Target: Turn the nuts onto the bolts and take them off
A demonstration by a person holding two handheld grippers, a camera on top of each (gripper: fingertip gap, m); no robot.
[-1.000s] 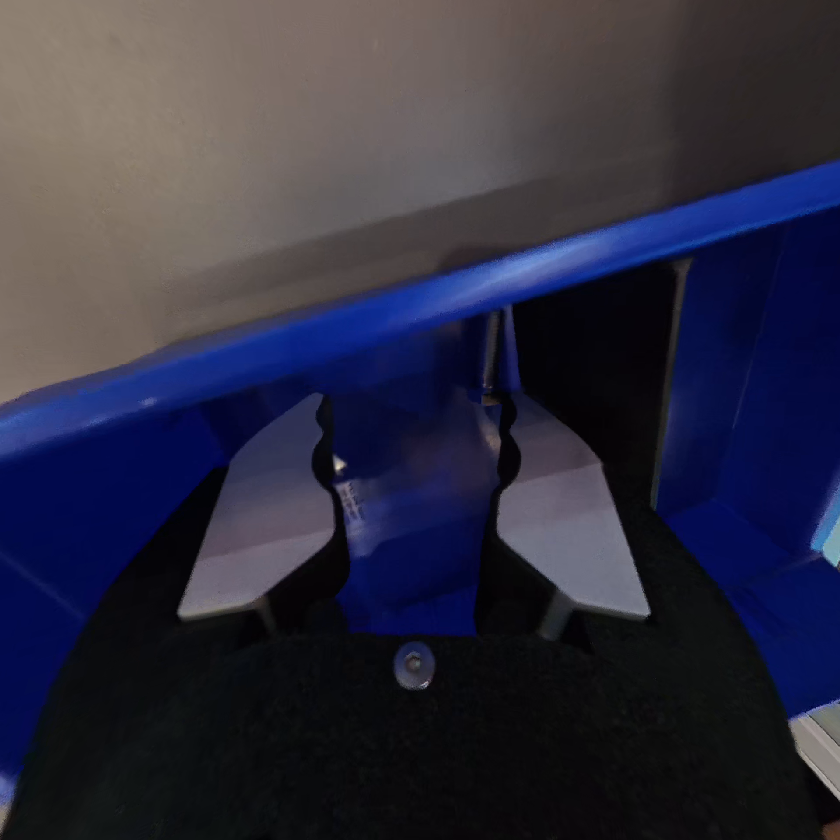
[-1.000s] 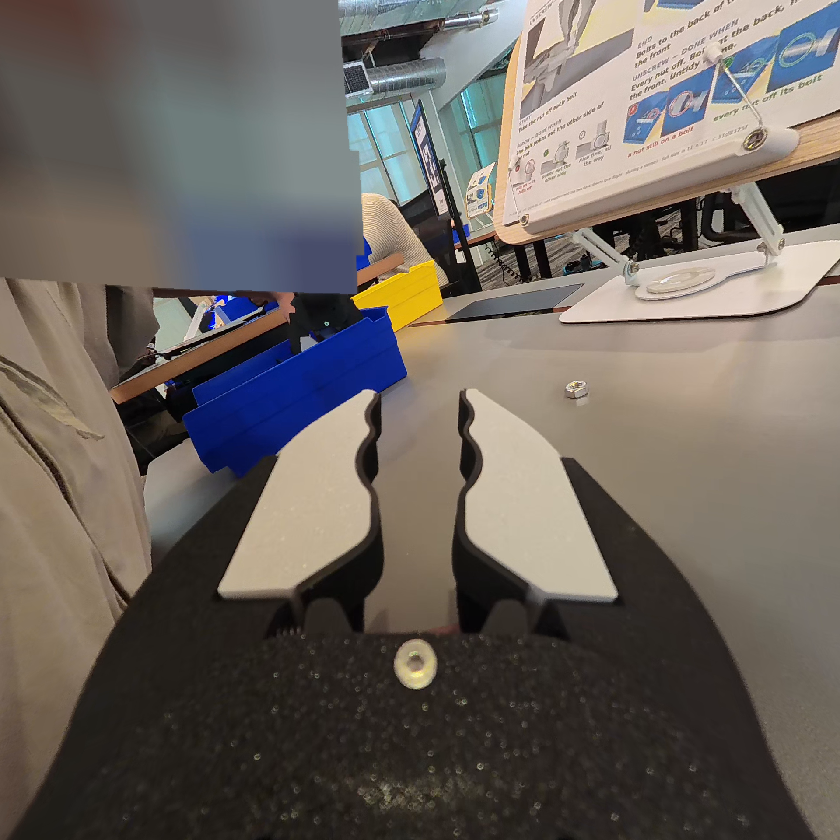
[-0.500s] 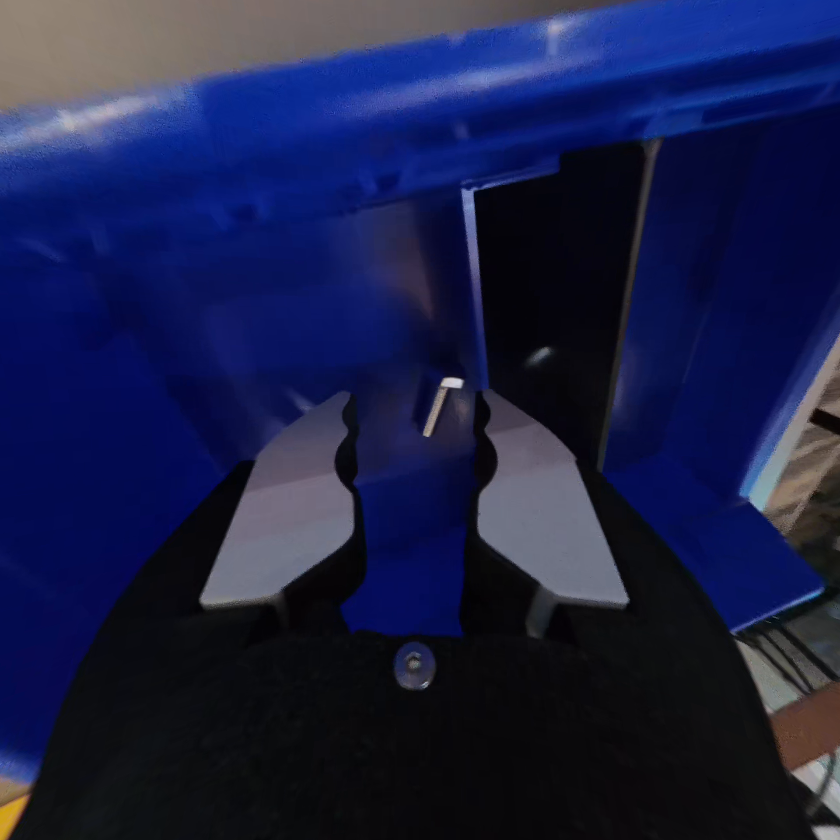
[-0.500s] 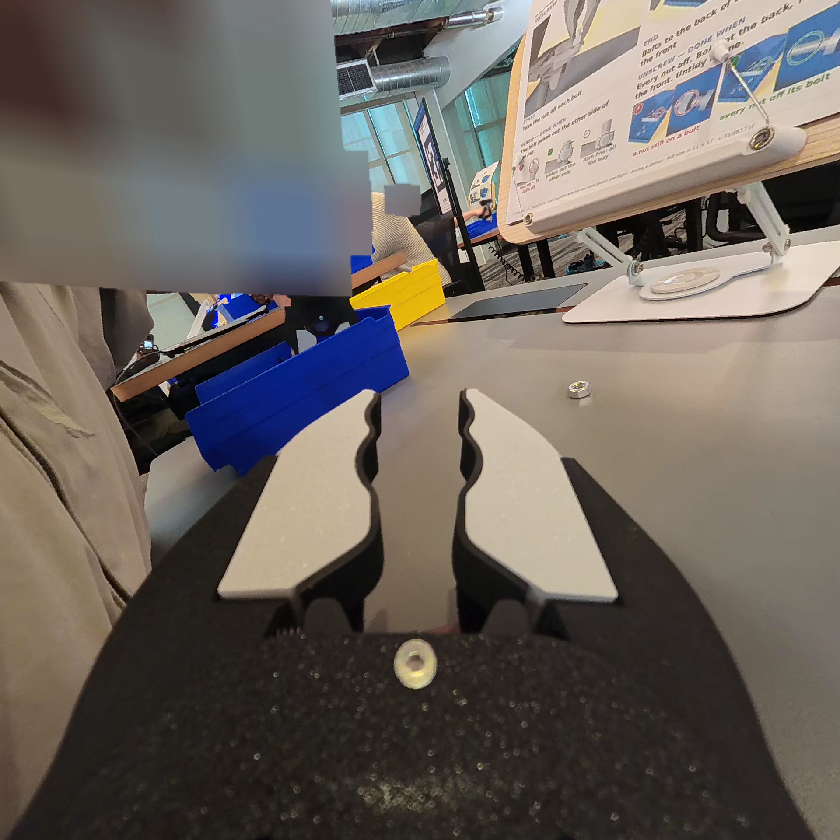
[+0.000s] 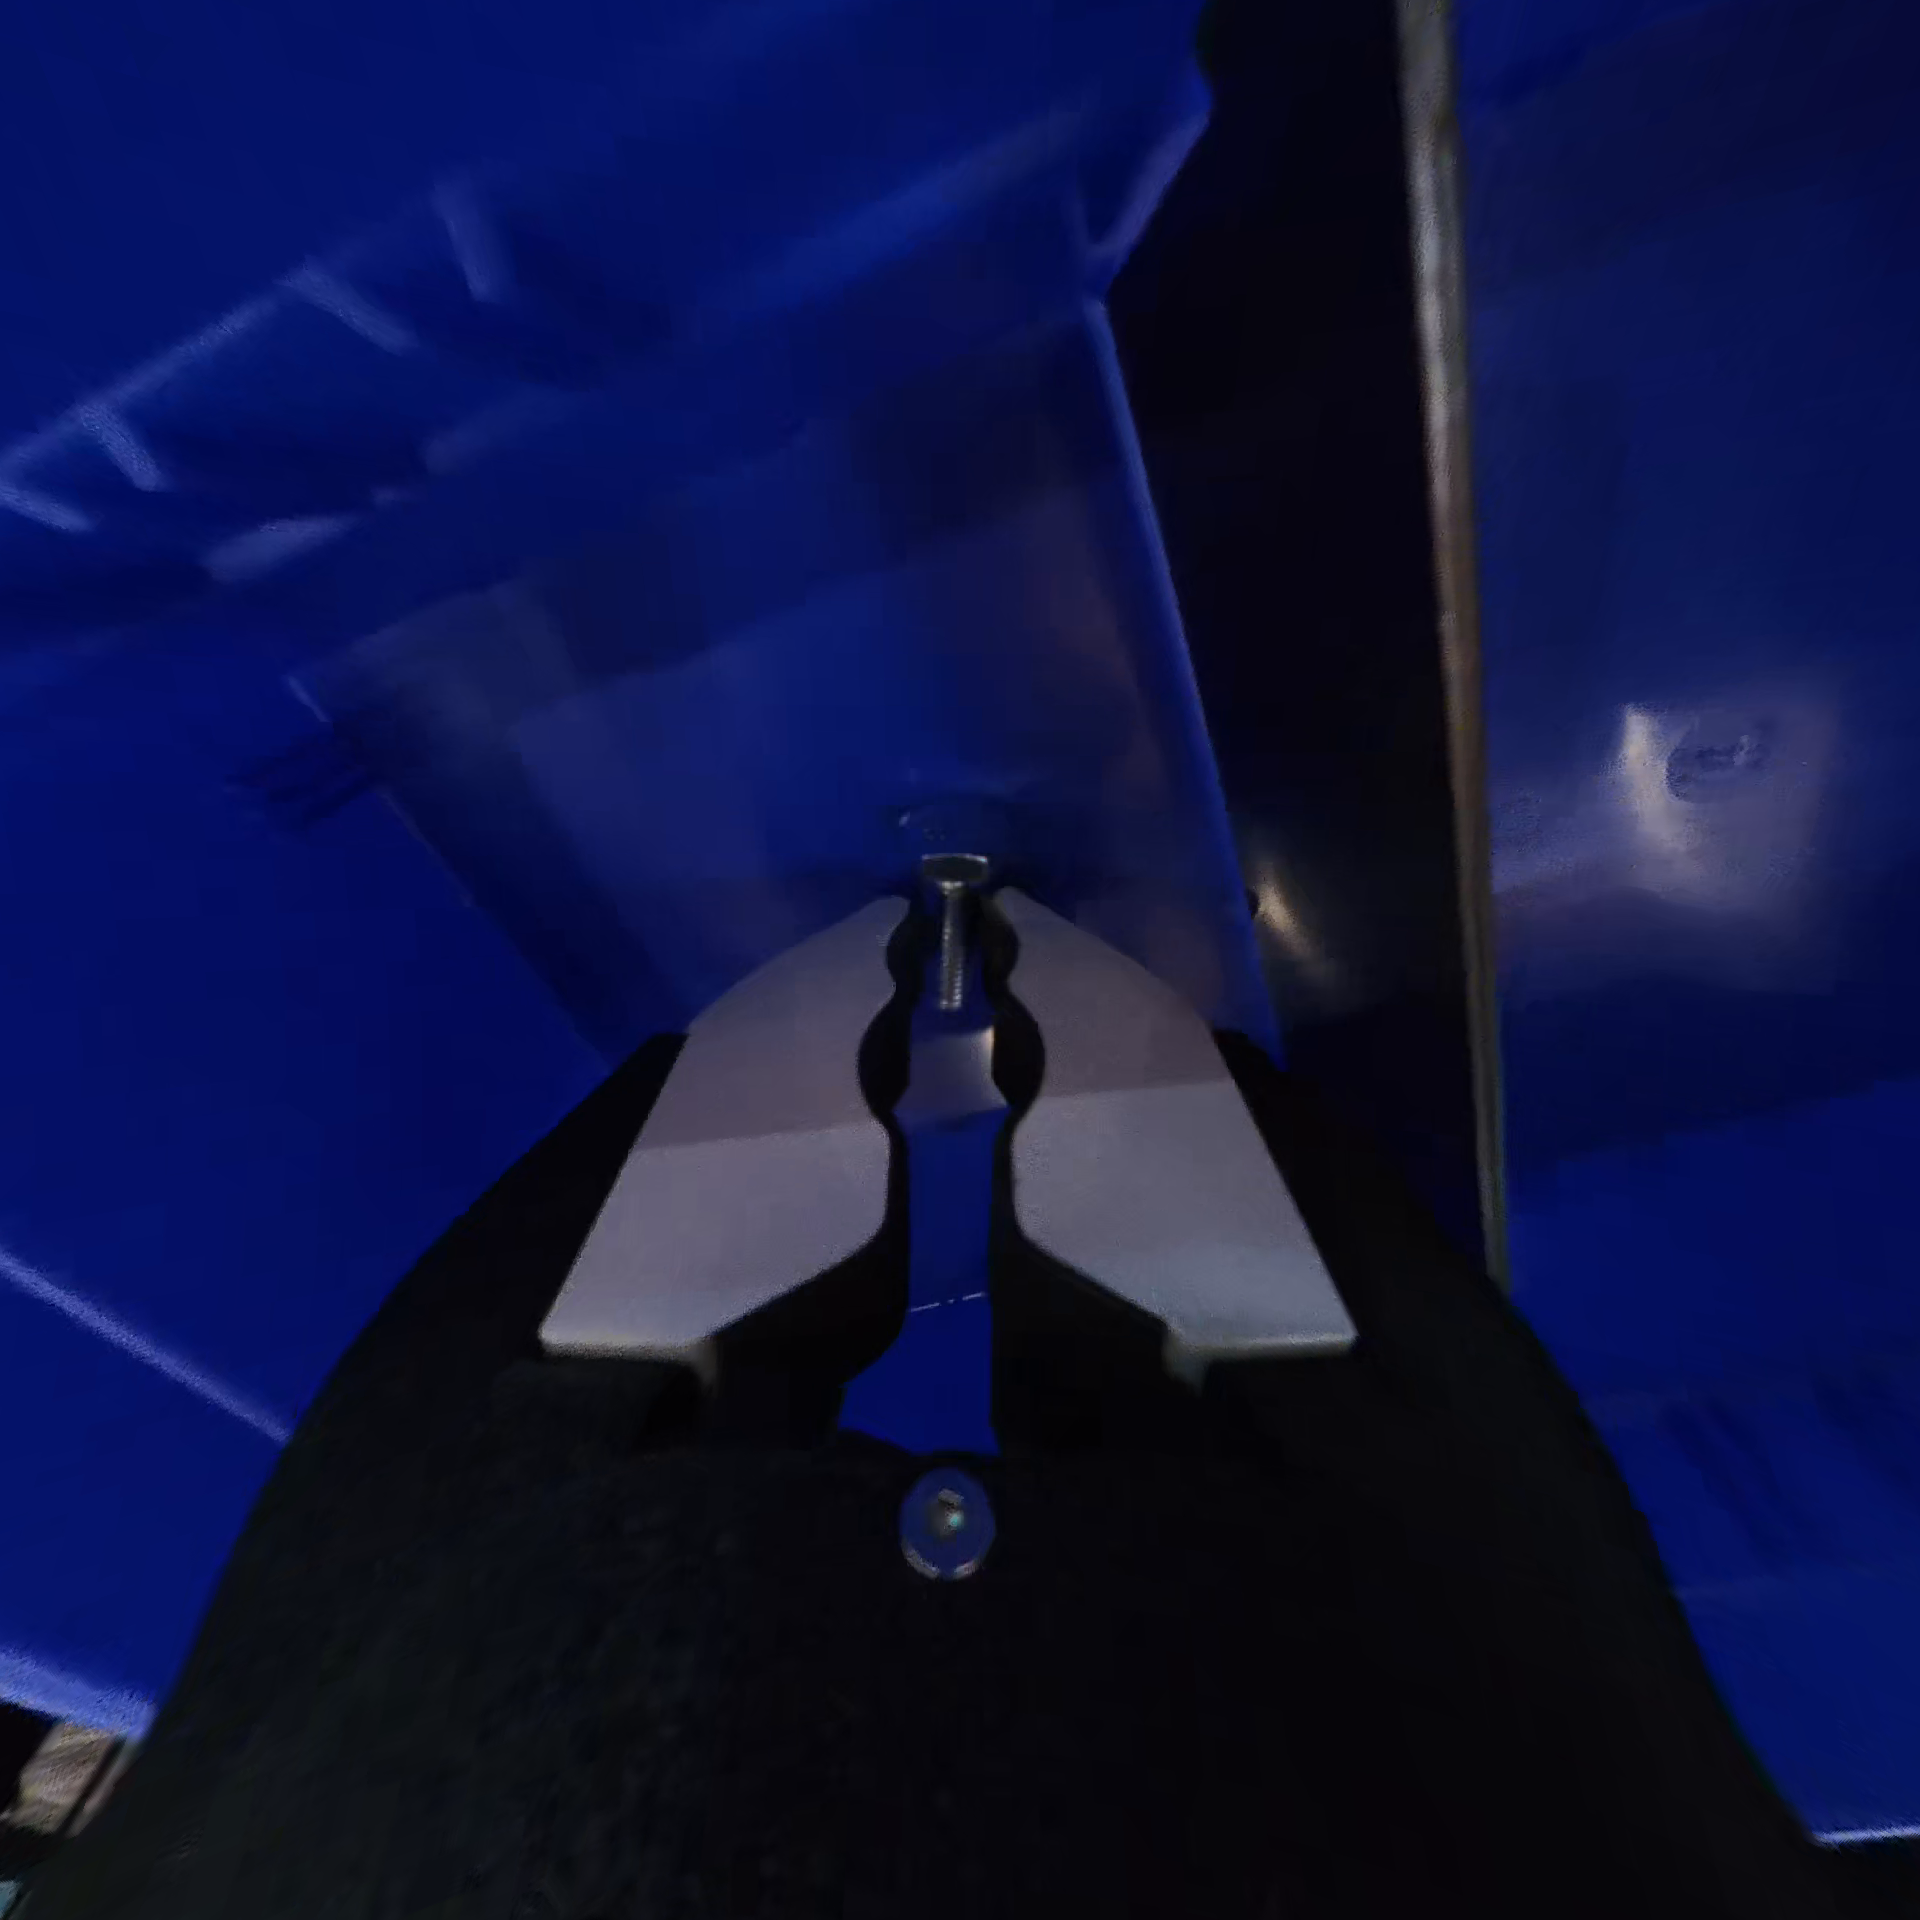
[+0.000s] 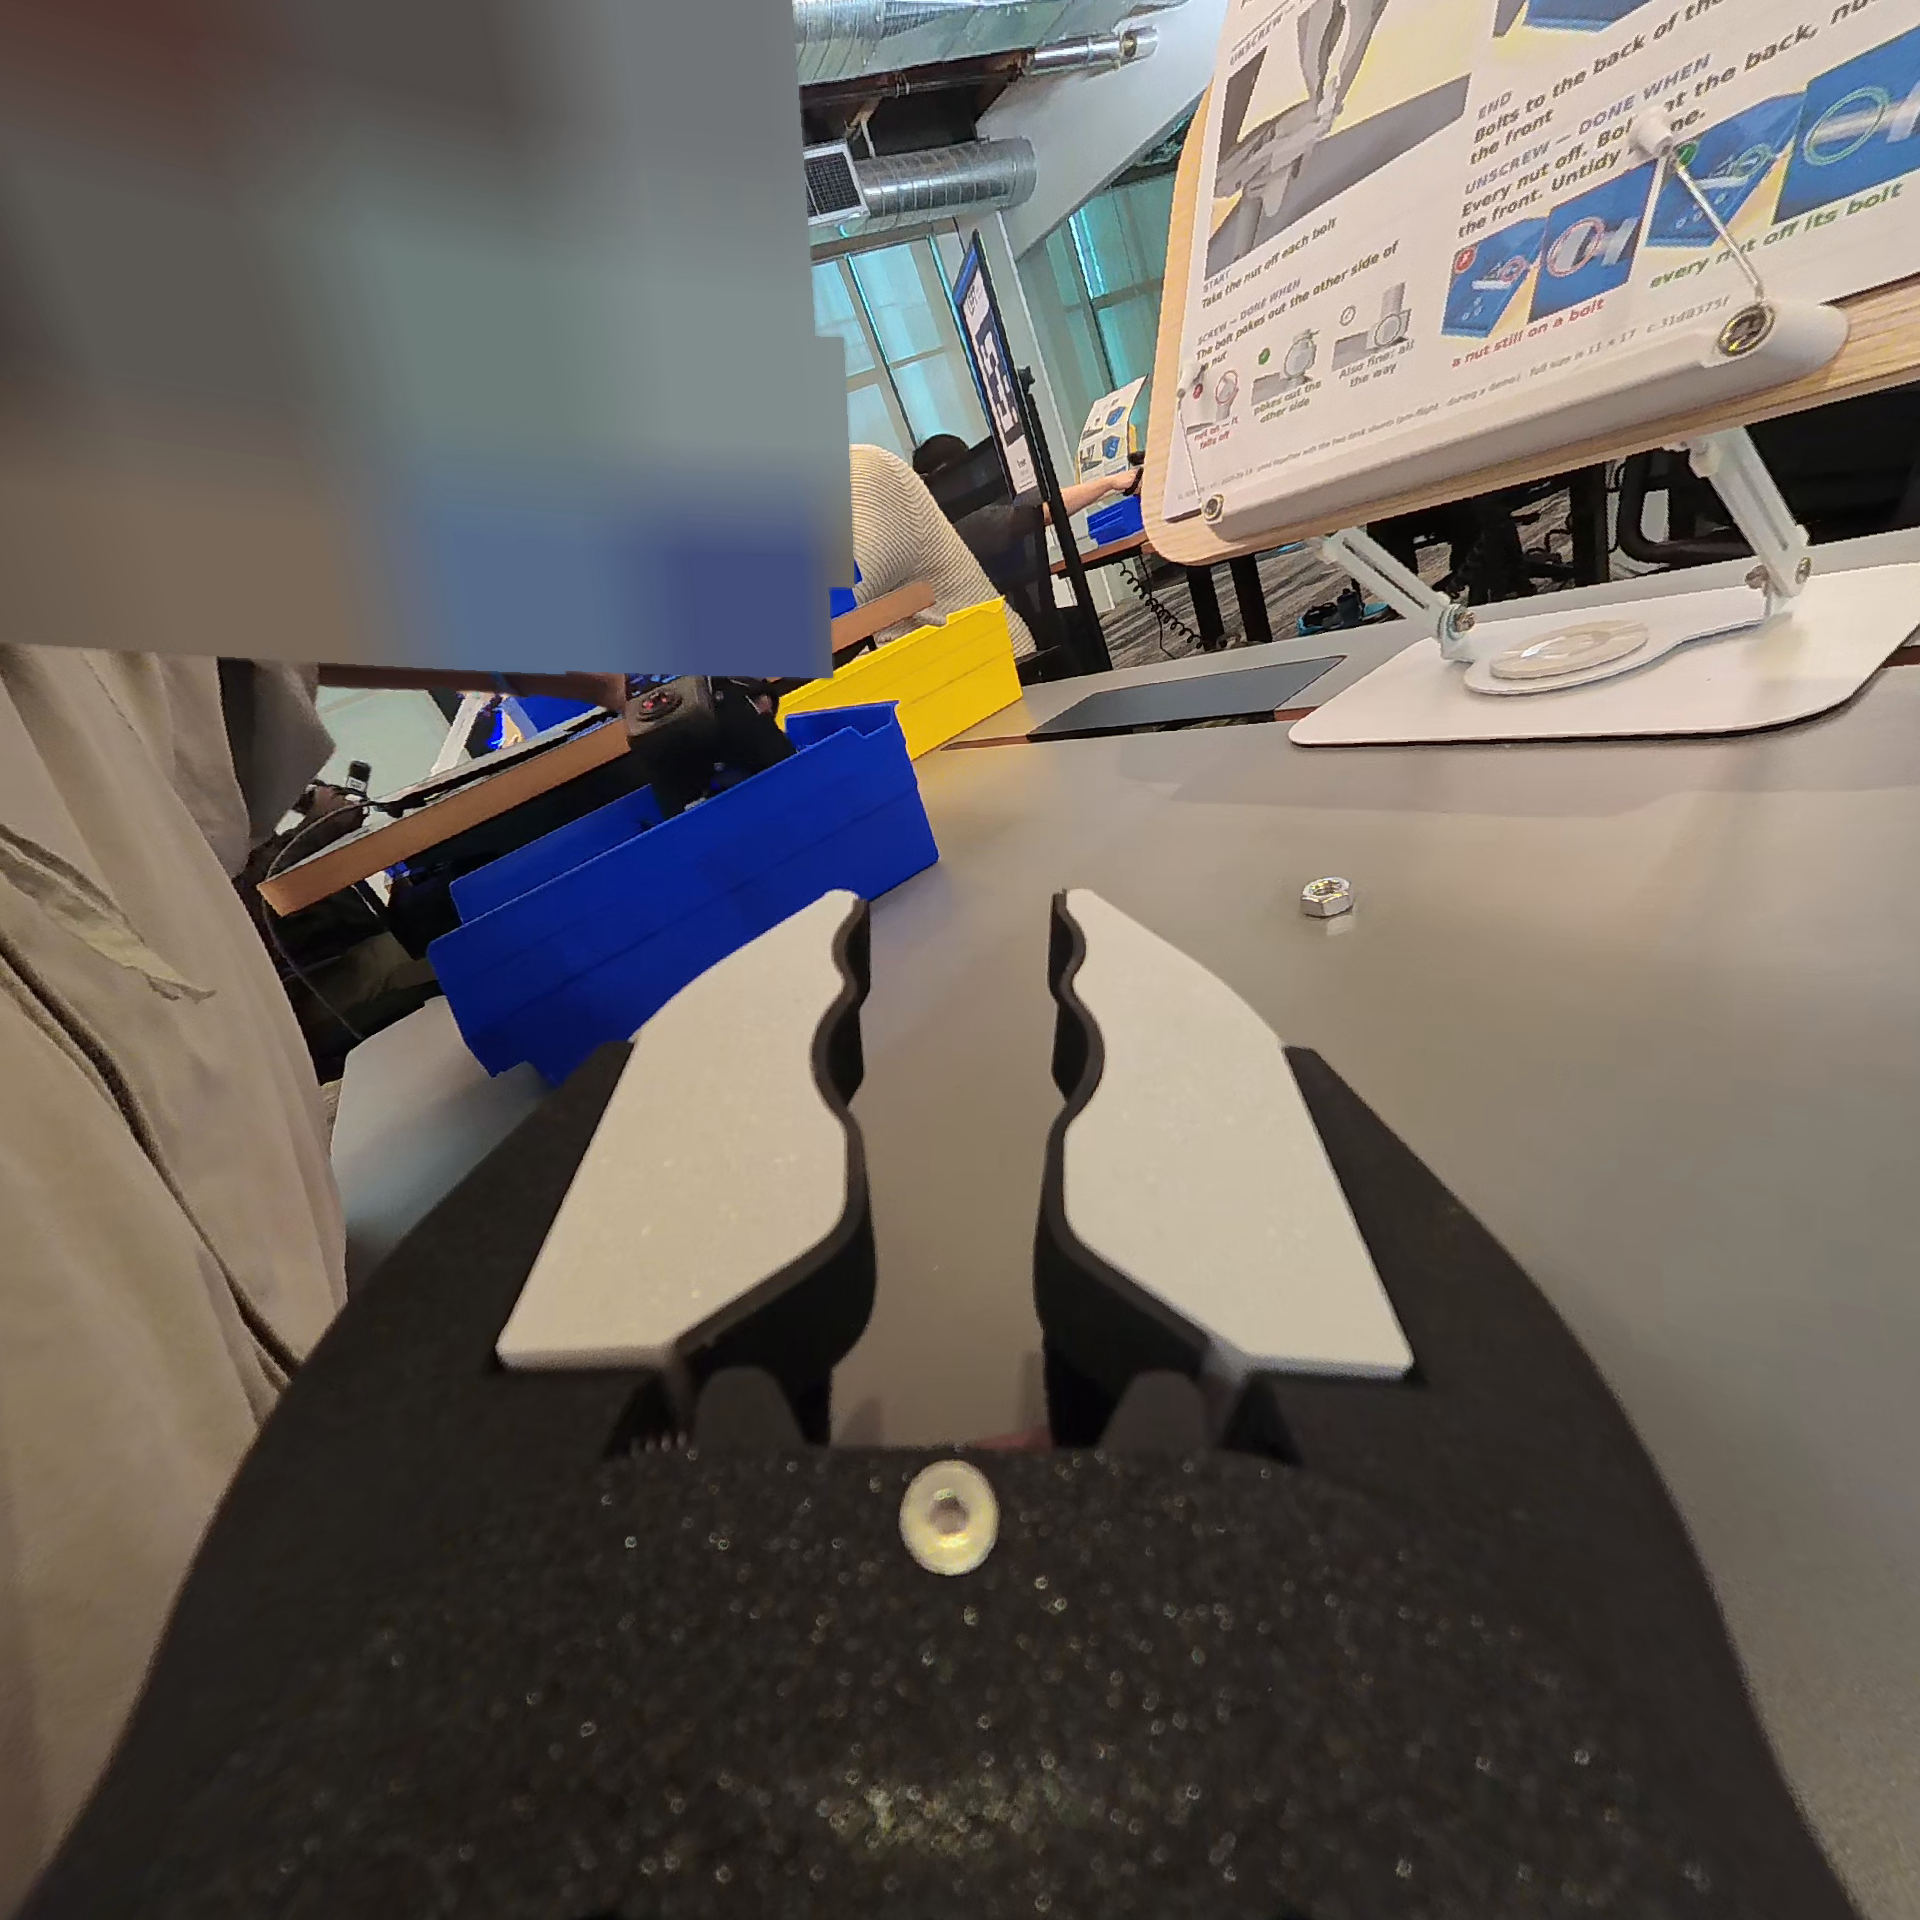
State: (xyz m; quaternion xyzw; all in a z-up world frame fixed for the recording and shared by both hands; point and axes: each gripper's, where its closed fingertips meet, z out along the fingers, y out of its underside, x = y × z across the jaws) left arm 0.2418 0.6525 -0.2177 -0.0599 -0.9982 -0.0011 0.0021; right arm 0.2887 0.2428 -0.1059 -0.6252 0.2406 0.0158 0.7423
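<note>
In the left wrist view my left gripper [image 5: 953, 914] is deep inside a blue bin [image 5: 520, 520]. Its jaws are drawn close around a small silver bolt [image 5: 952, 951] that lies on the bin floor, head pointing away. In the right wrist view my right gripper [image 6: 956, 914] is open and empty, low over the grey table [image 6: 1558, 1143]. A loose silver nut [image 6: 1327, 896] lies on the table ahead and to its right. The blue bin [image 6: 675, 914] stands to the left, with the left gripper [image 6: 696, 738] reaching into it.
A dark divider [image 5: 1330, 520] splits the bin just right of the bolt. A yellow bin [image 6: 914, 665] stands behind the blue one. An instruction board on a white stand [image 6: 1558, 260] is at the back right. A person's beige sleeve [image 6: 125, 1143] fills the left edge. The tips of one gripper are about 45 cm away from the tips of the other. Between my right fingertips and the loose silver nut [image 6: 1327, 896] there is roughly 20 cm.
My left gripper has moved down over the bin's rim to the floor, and its jaws have narrowed around the bolt. The right gripper has stayed still and open.
</note>
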